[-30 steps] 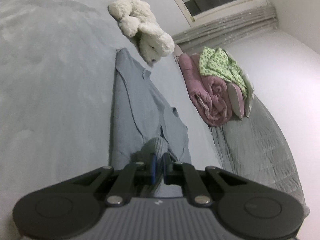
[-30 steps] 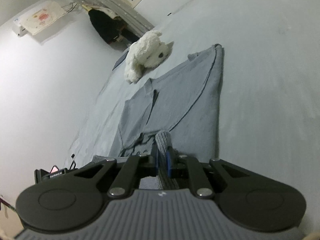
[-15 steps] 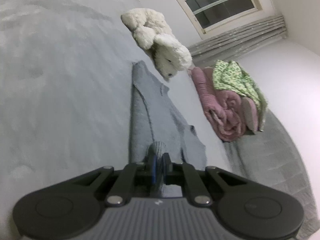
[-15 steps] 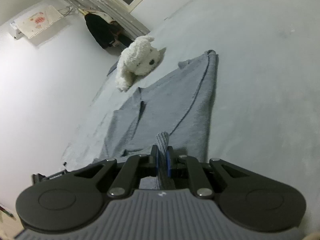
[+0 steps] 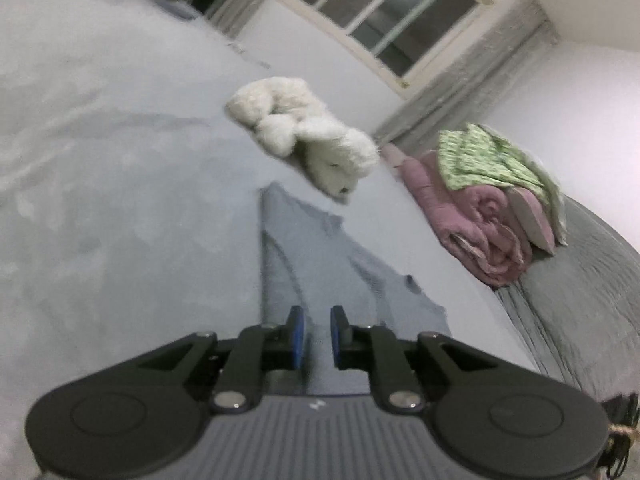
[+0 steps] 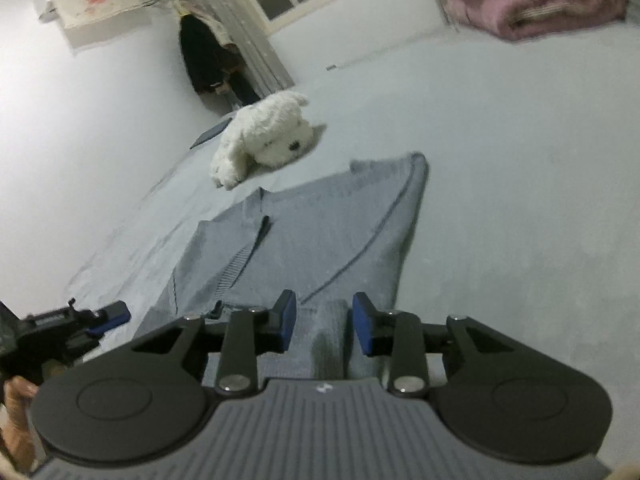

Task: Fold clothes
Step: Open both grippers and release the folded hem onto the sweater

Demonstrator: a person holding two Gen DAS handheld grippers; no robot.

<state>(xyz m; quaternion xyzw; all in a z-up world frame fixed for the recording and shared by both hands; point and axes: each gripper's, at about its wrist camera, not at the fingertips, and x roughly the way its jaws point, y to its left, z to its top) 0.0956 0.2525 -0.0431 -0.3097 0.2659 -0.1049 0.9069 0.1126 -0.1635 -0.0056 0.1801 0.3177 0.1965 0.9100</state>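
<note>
A grey knit sweater point(image 5: 320, 264) lies folded lengthwise on the pale bed sheet point(image 5: 100, 200), reaching from my grippers toward the plush dog. My left gripper point(image 5: 318, 332) hovers at its near end. Its jaws are opening, and the fabric shows in the narrow gap below the blue pads without being pinched. In the right wrist view the sweater point(image 6: 320, 240) spreads ahead. My right gripper point(image 6: 324, 320) is opening too. A ribbed strip of the sweater lies loose between its wide-apart pads. The left gripper point(image 6: 108, 316) shows at the left edge, held by a hand point(image 6: 16, 412).
A white plush dog point(image 5: 312, 136) lies just beyond the sweater's far end. A rolled pink quilt point(image 5: 480, 220) with a green patterned cloth point(image 5: 488, 156) on top sits at the right, beside a grey blanket point(image 5: 580, 300). A window and curtains stand behind.
Both grippers were shut on the sweater's near edge; now both pairs of jaws have parted and the fabric lies loose. Both views have rolled toward level and lifted slightly.
</note>
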